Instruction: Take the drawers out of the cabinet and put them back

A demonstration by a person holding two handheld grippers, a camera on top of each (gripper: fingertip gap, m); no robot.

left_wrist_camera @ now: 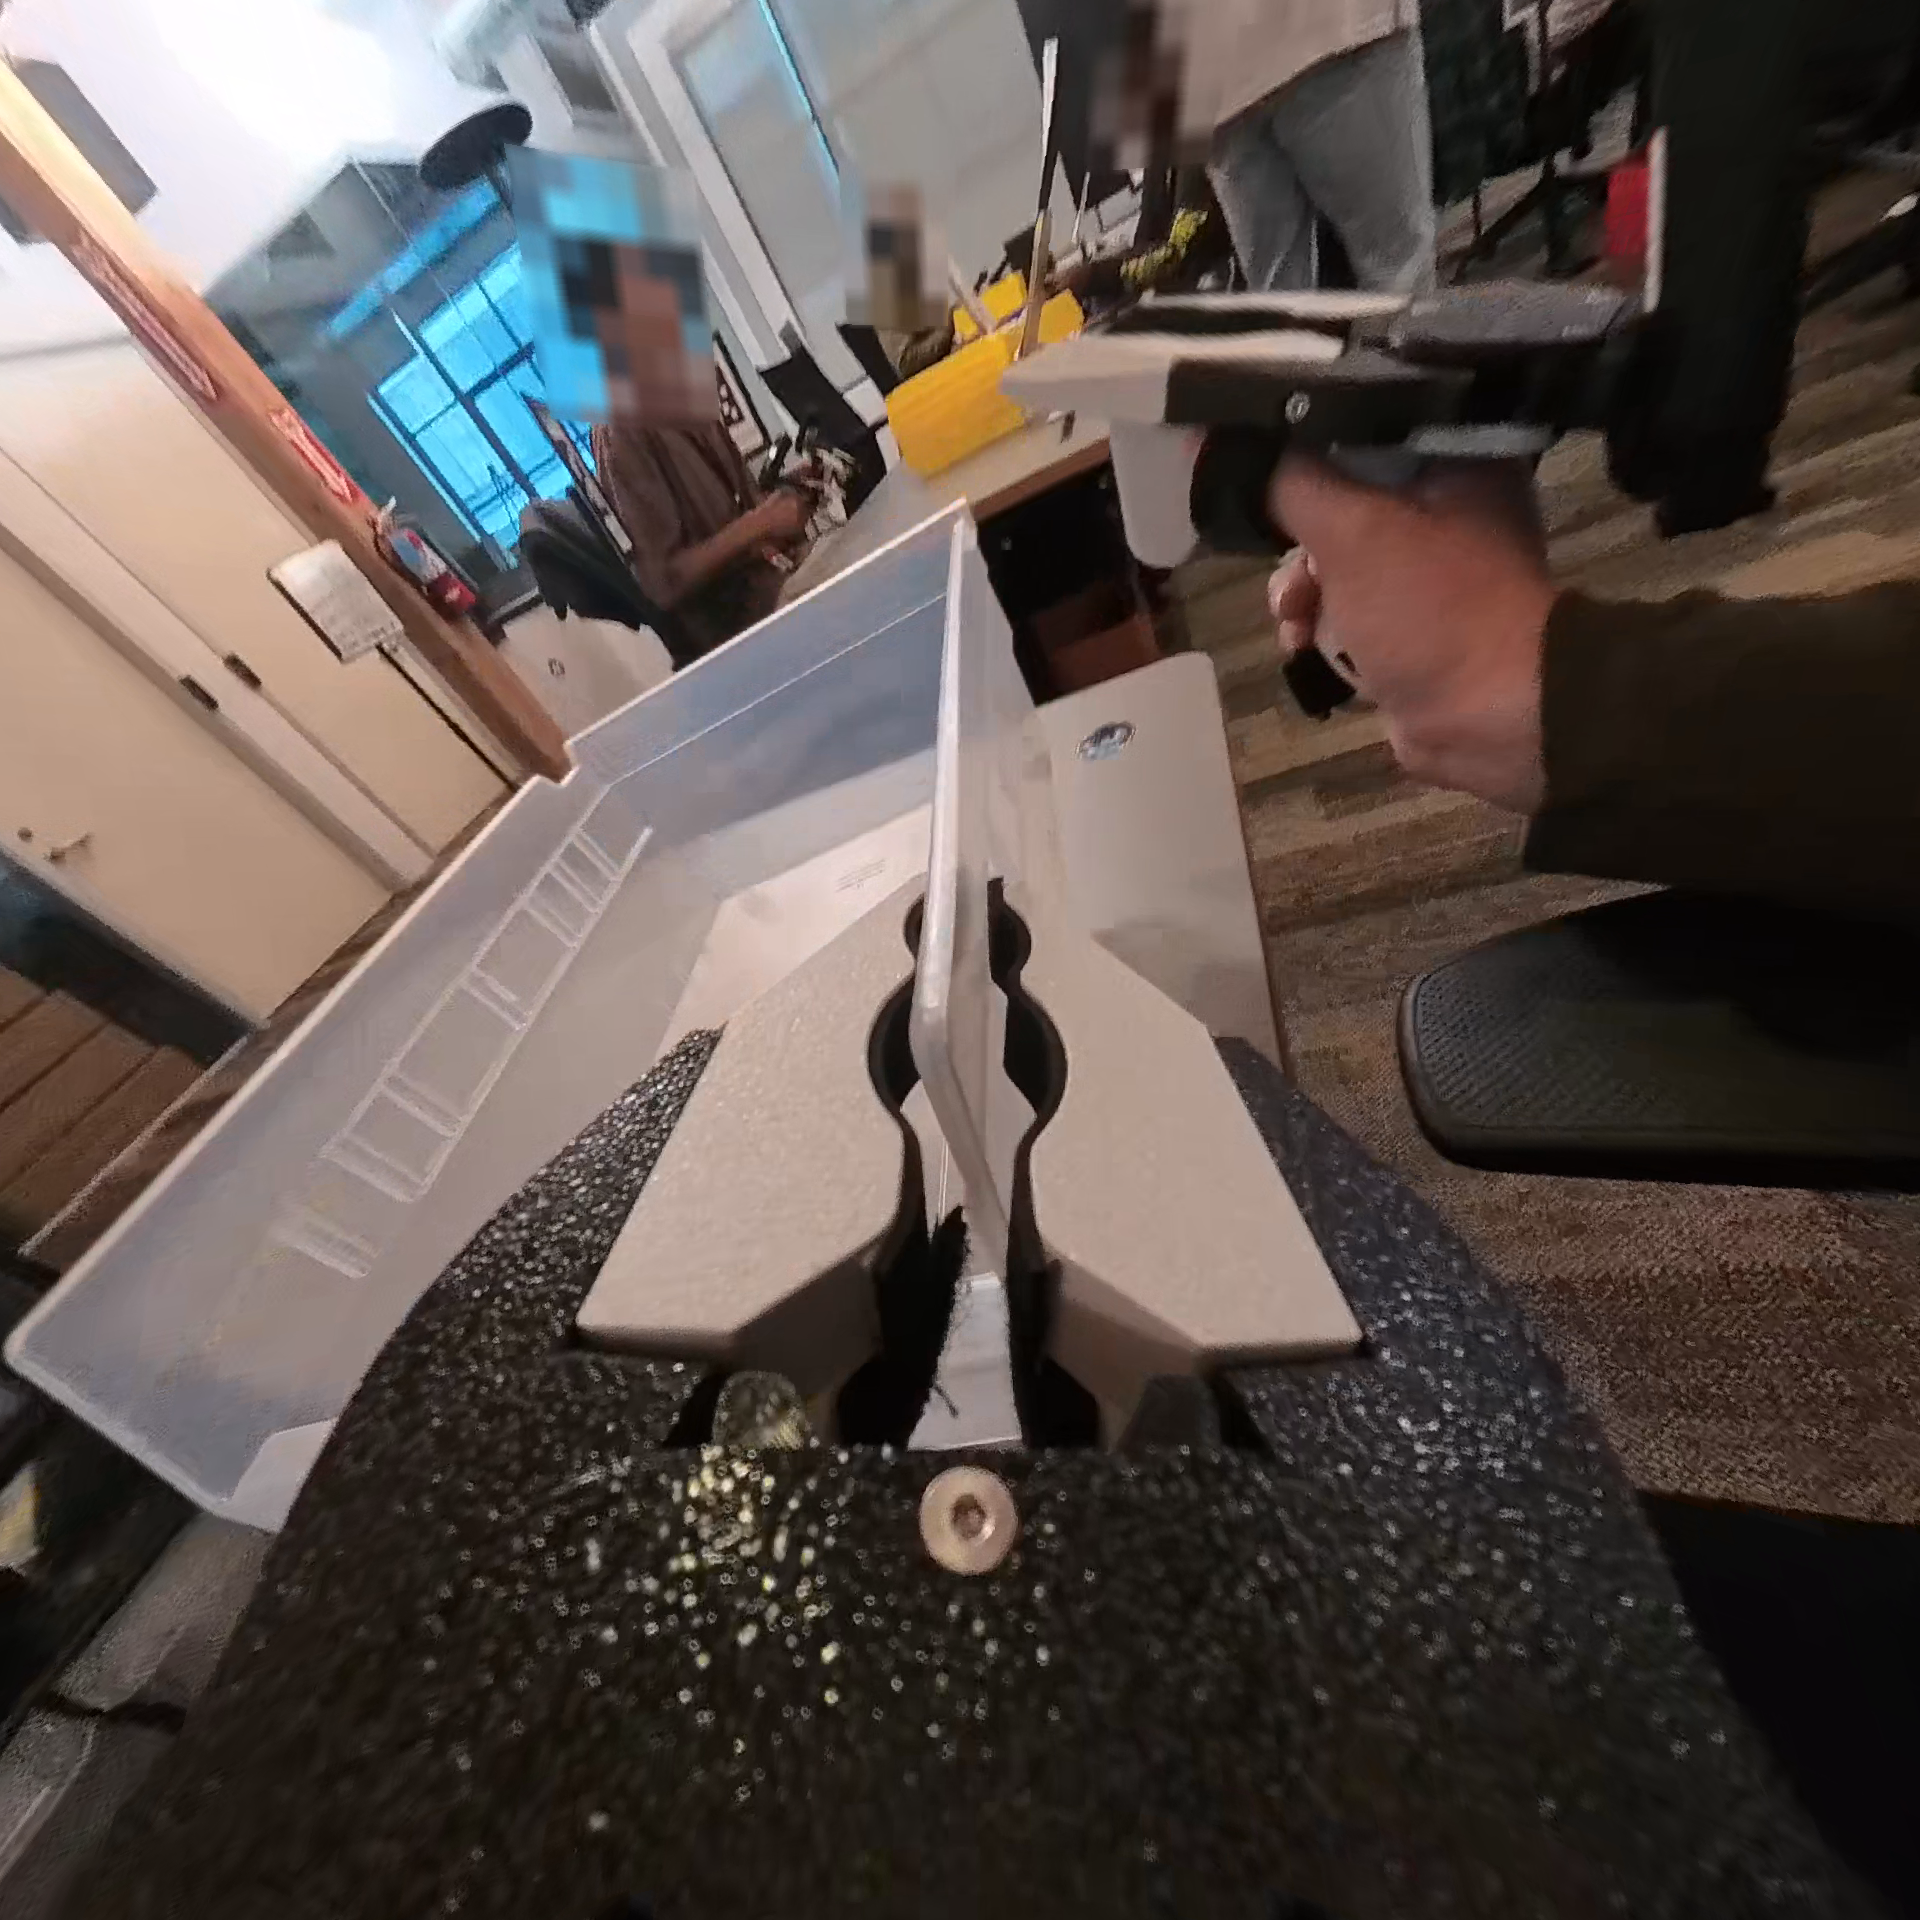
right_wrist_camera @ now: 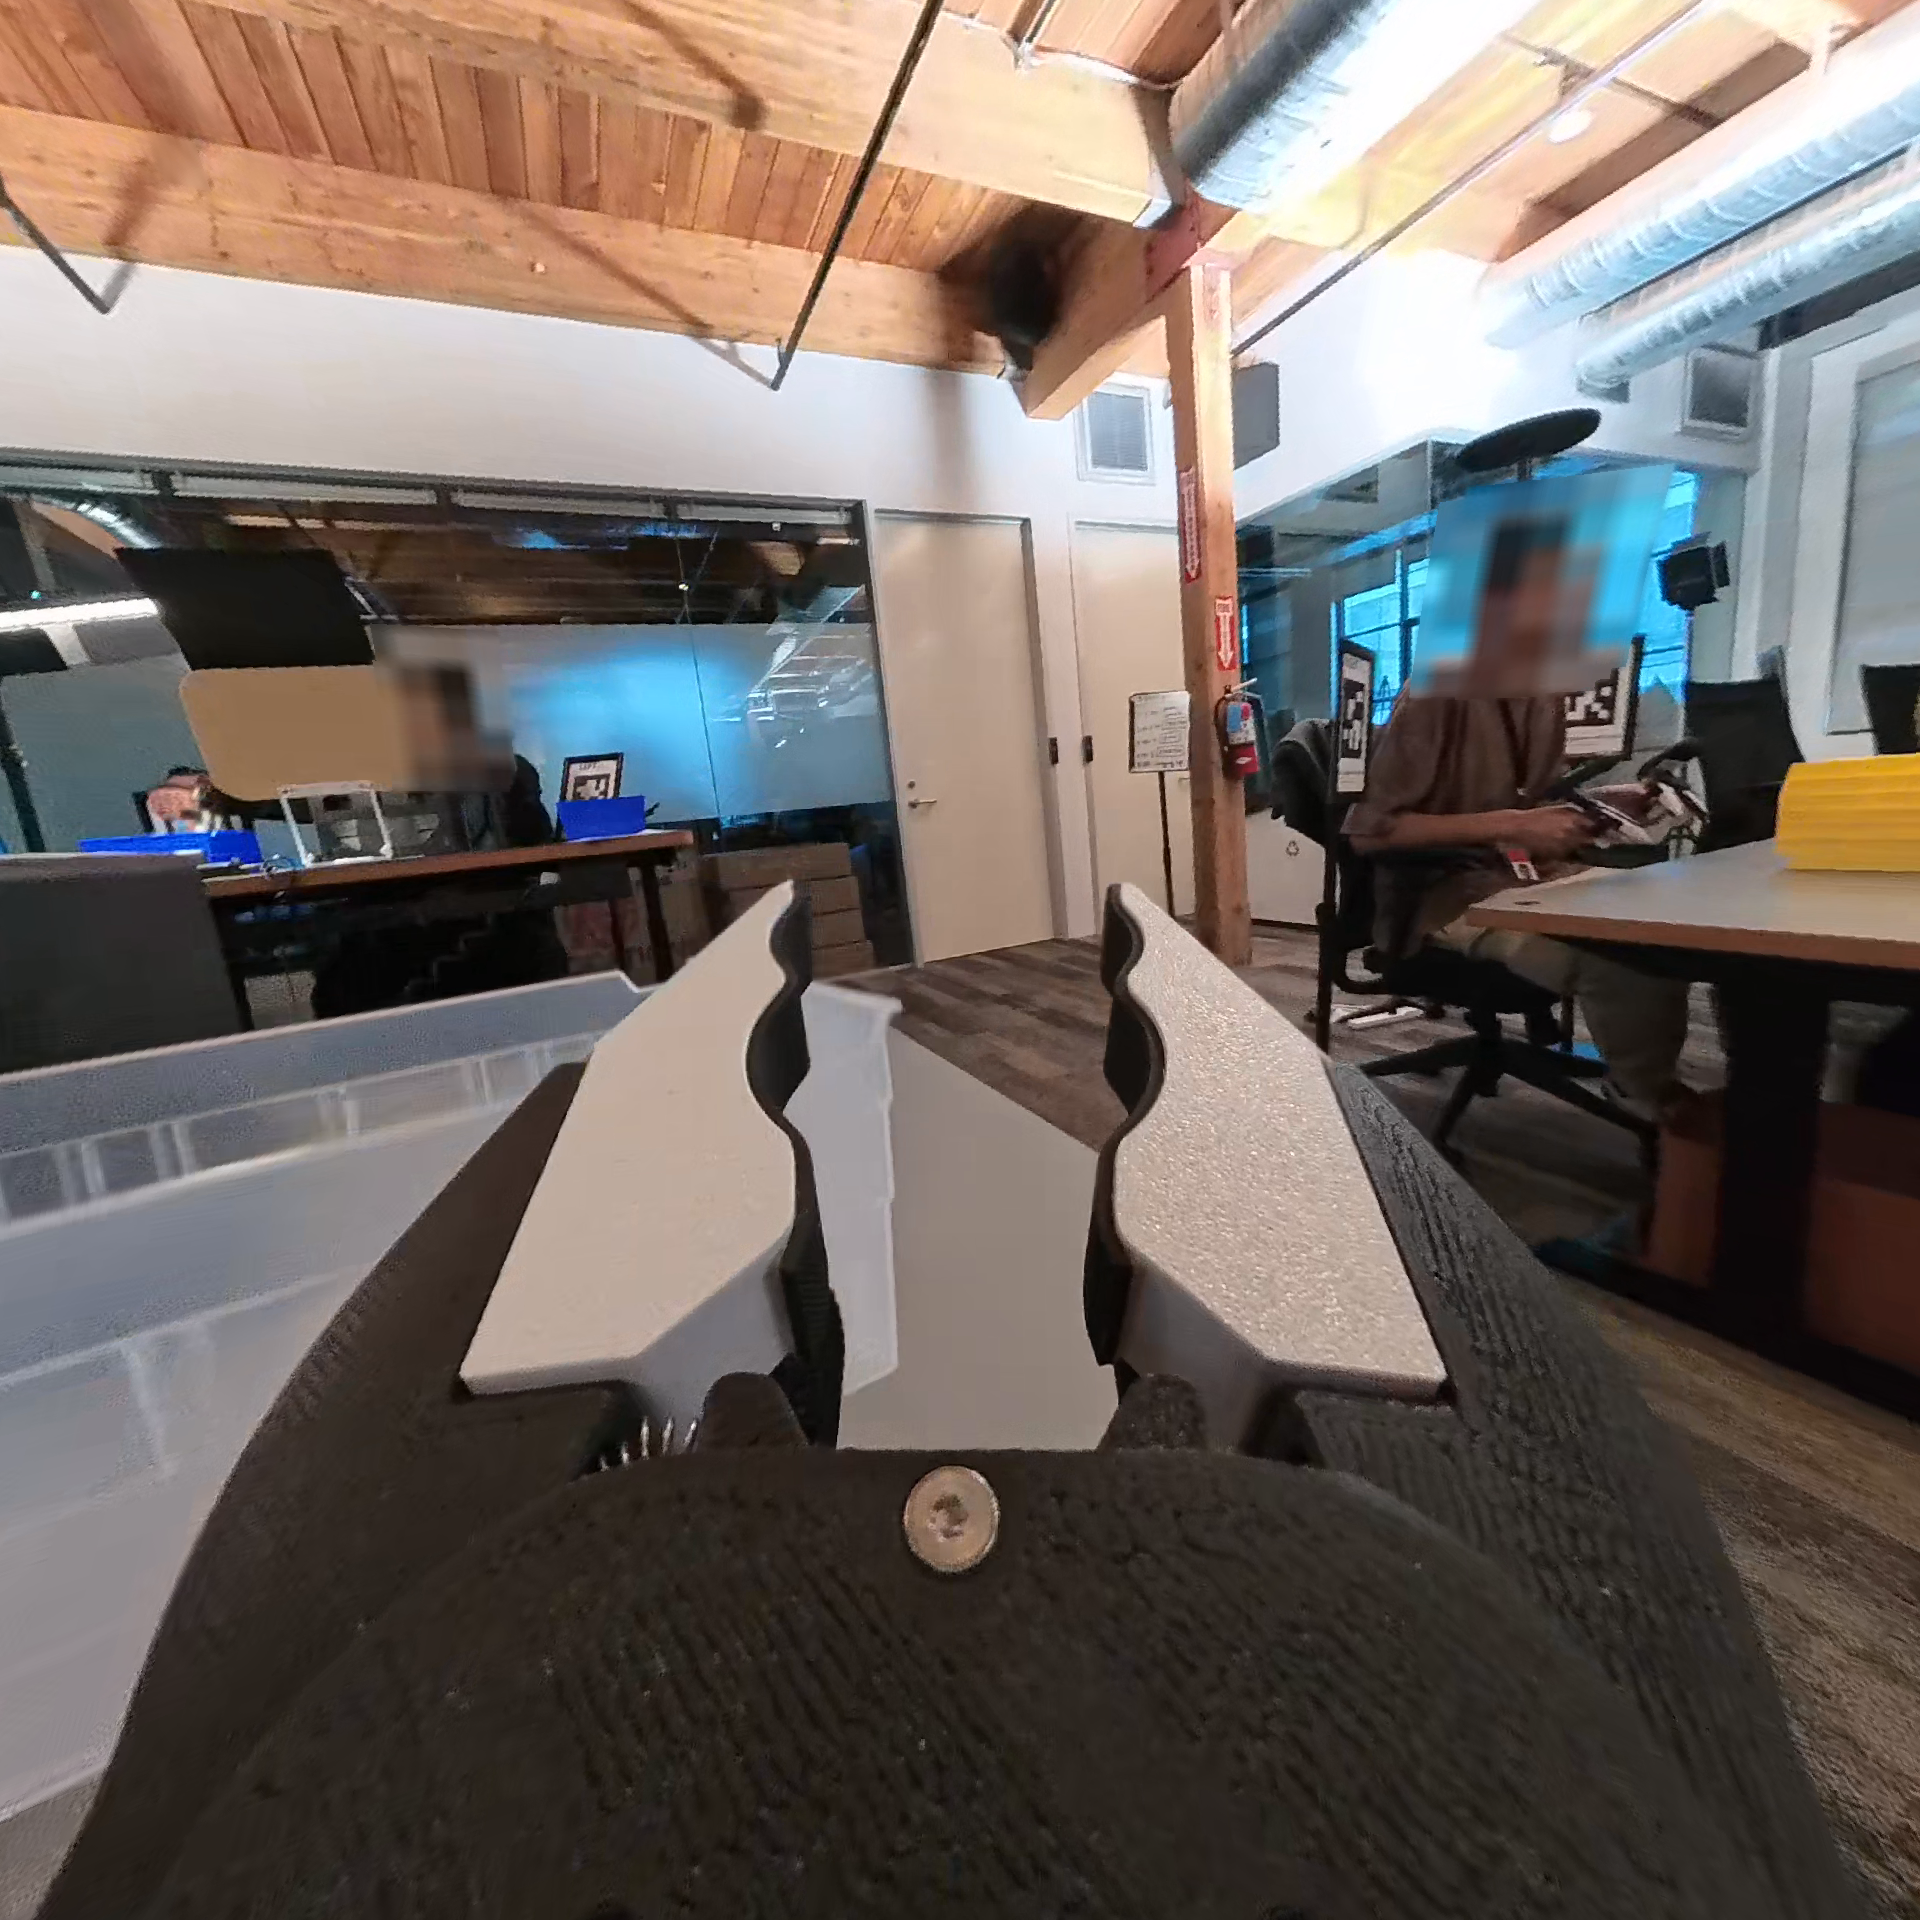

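A clear plastic drawer (left_wrist_camera: 436, 997) is tilted in the left wrist view. My left gripper (left_wrist_camera: 966, 935) is shut on its right side wall, which stands on edge between the fingers. A white cabinet top (left_wrist_camera: 1153, 821) lies under and to the right of the drawer. My right gripper (left_wrist_camera: 1081, 348), held in a hand, hovers above and beyond the drawer's far right corner. In the right wrist view the right gripper (right_wrist_camera: 951, 904) is open and empty. The drawer (right_wrist_camera: 208, 1195) lies low at the left, with its corner showing between the fingers. The cabinet body is hidden.
A black office chair seat (left_wrist_camera: 1662, 1049) is close at the right. A desk (right_wrist_camera: 1704, 914) with a yellow bin (right_wrist_camera: 1849, 800) stands ahead on the right, with a seated person (right_wrist_camera: 1475, 810) beside it. A wooden post (right_wrist_camera: 1205, 623) stands farther off. The floor is carpet.
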